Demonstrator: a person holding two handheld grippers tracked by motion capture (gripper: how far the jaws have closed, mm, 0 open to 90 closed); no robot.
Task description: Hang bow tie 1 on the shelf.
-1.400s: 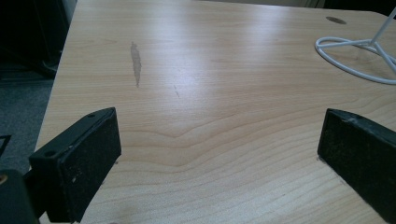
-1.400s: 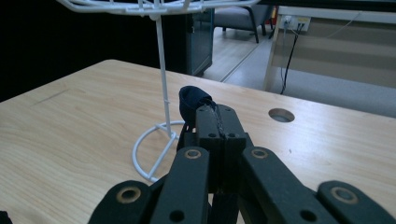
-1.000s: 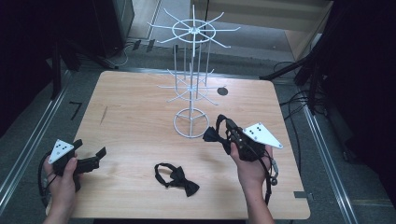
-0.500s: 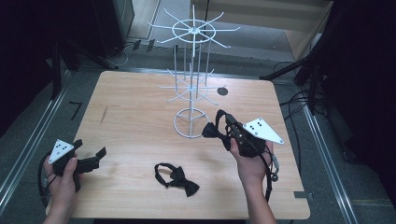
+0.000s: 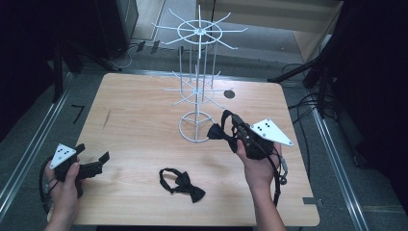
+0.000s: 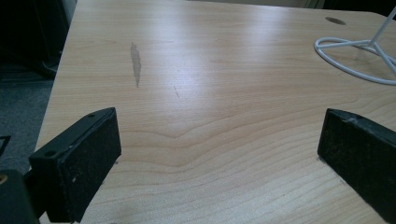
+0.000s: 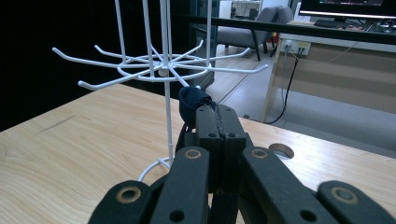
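Right gripper (image 5: 230,129) edged slightly closer to white wire rack (image 5: 196,86) since earlier frames, jaws clamped on bow tie strap (image 7: 192,101) — not yet hooked. Second bow tie (image 5: 183,183) lies on table (image 5: 134,120); left gripper (image 5: 91,161) agape, idle.

The desk (image 5: 134,120) is showing light brown wood with wavy lines. The wire rack (image 5: 197,91) near the far edge is looking white. Both bow ties, one held (image 5: 219,131) and one lying by the near edge (image 5: 185,184), are looking black.
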